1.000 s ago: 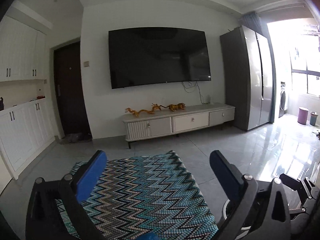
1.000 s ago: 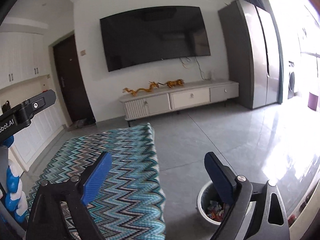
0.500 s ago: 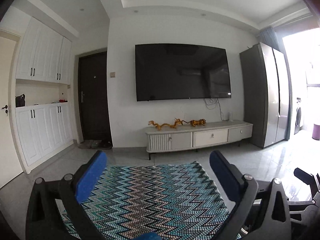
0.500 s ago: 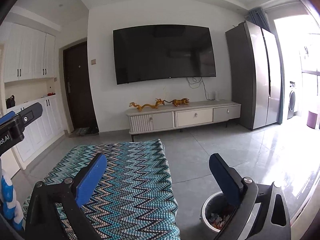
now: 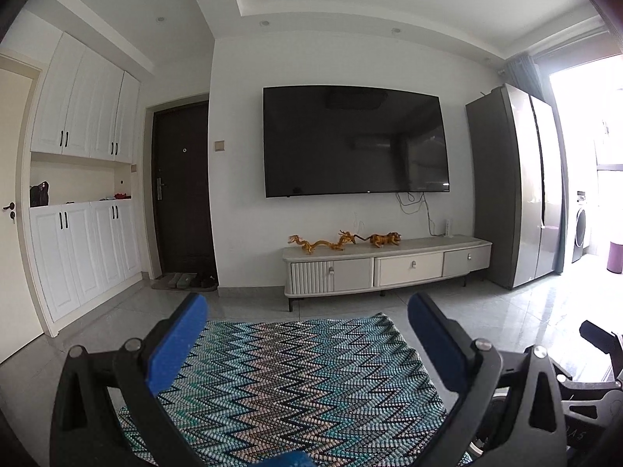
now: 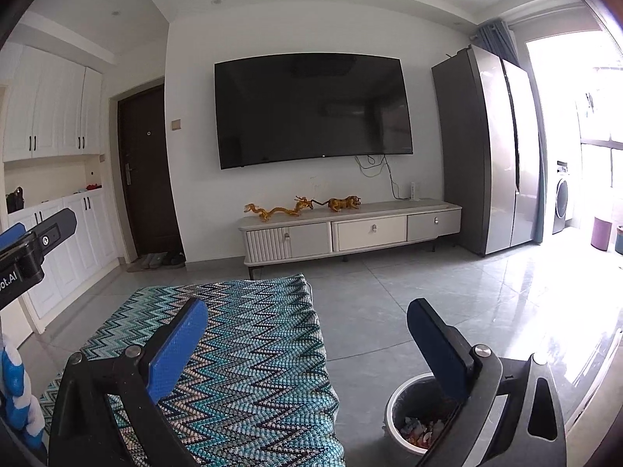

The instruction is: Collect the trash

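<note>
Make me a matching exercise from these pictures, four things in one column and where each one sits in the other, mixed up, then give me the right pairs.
Column one:
1. round white trash bin
2. golden dragon figurine
3. large black flat television
4. tall grey two-door refrigerator

Column two:
A. mounted on the white wall
B. on the floor beside the zigzag-patterned cloth, under the right gripper
C. on top of the low white cabinet
D. standing right of the low cabinet

Pairs: 1-B, 2-C, 3-A, 4-D
</note>
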Motion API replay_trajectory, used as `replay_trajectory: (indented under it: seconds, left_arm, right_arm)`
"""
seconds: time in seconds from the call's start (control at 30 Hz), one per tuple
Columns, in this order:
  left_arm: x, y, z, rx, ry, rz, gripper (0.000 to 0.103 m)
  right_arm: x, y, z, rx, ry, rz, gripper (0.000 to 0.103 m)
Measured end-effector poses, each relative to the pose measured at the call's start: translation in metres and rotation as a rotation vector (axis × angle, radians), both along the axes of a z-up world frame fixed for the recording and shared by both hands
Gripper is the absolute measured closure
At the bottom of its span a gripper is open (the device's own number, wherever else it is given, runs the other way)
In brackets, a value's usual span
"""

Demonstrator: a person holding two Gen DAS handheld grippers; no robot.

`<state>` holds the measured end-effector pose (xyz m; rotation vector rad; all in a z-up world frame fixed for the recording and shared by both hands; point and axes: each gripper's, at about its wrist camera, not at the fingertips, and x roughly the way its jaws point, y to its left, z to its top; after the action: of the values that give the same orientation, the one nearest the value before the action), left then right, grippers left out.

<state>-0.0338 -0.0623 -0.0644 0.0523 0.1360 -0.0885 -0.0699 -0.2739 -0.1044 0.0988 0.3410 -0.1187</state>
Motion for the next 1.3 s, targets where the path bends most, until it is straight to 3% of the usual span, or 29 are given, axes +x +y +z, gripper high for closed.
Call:
replay_trajectory:
  seconds: [1.3]
  left_arm:
    - [0.017,0.002,-0.021,0.05,0.095,0.01,0.0]
  right_arm:
    - [0.0,-0.007,-0.004,-0.018,0.033,-0.036,0.0]
